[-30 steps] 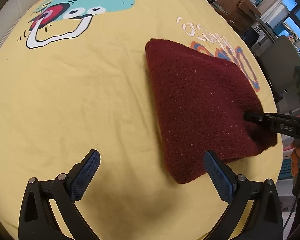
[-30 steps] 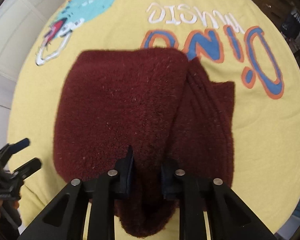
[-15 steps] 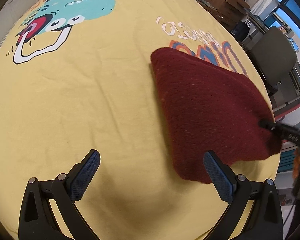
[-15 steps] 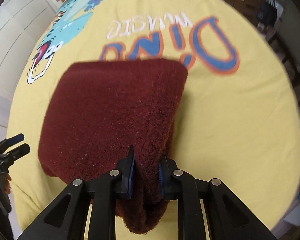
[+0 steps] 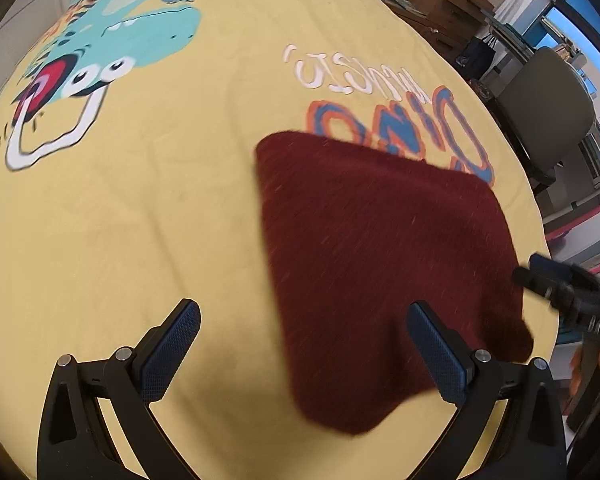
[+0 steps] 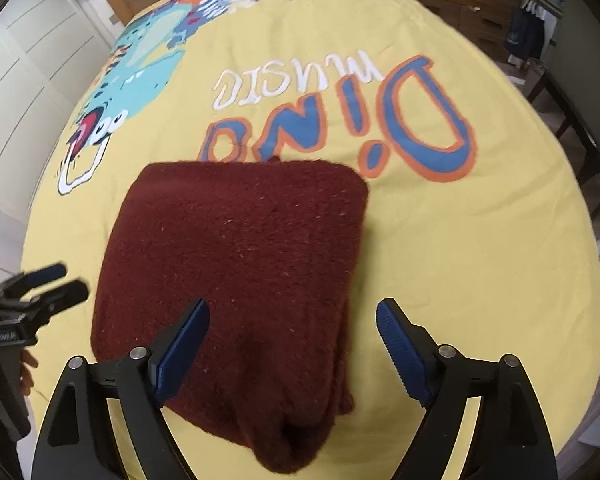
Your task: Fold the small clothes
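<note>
Folded fuzzy maroon knit garment [image 6: 236, 264] lying flat on yellow dino-print bedsheet [image 6: 480, 240] w/ right gripper [image 6: 292, 344] & left gripper [image 5: 300, 354] both spread wide, holding nothing, prob so fold settles

Folded maroon garment [image 5: 380, 272] between spread tongs [image 5: 304, 356]

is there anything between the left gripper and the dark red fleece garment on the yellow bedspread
Nothing visible. The open left gripper hovers over bare yellow dinosaur-print bedspread, with the folded dark red fleece garment directly by its right finger. The right gripper, also open, sits over the garment's near edge but not in the left gripper's path.
</note>
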